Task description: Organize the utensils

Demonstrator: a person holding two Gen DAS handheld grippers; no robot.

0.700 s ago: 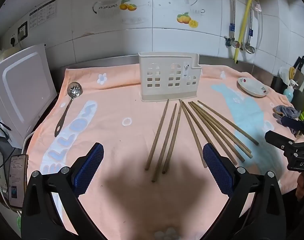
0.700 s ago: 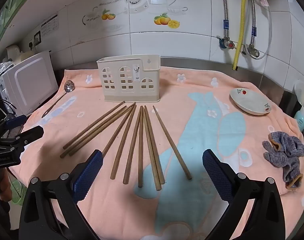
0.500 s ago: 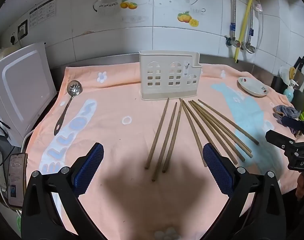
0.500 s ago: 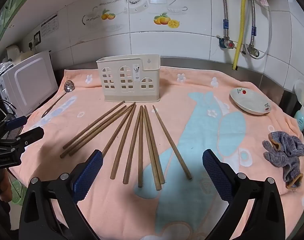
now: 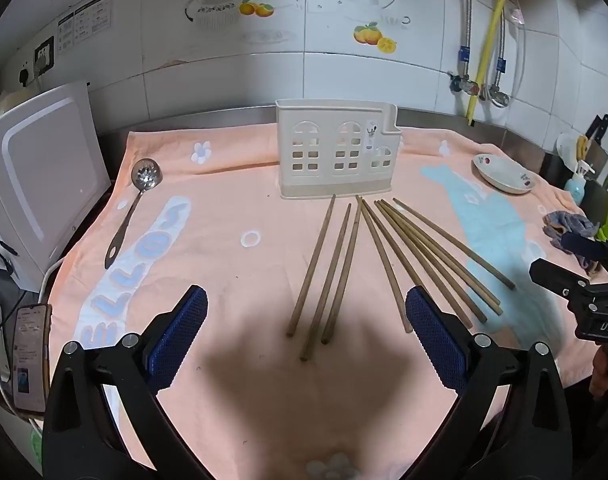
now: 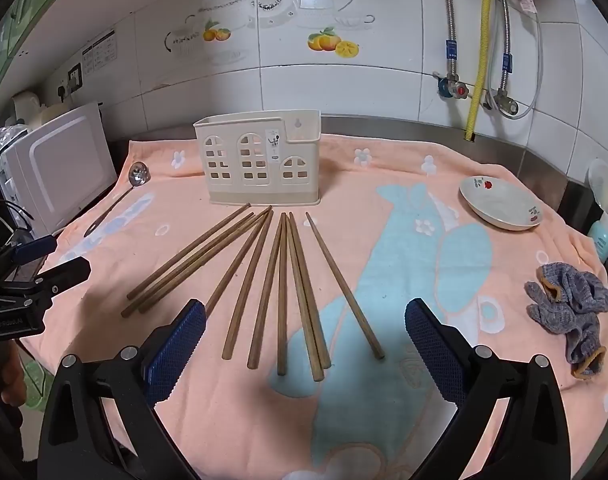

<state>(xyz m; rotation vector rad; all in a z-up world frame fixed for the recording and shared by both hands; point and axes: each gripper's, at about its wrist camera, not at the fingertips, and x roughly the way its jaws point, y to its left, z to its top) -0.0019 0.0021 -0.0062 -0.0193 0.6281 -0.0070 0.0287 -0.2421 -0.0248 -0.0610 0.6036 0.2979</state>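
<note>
Evidently nothing is sorted yet: ahead of the wide, empty left gripper [image 5: 306,320] and right gripper [image 6: 305,322], every chopstick [image 6: 282,292] lies fanned on the towel [image 6: 424,264] before the caddy [image 6: 260,160]; the slotted spoon [image 5: 134,204] lies far left.

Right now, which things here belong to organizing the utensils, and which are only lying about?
For the job:
chopsticks
spoon
holder

Lying about:
dish
rag
phone
towel
bottle
</note>
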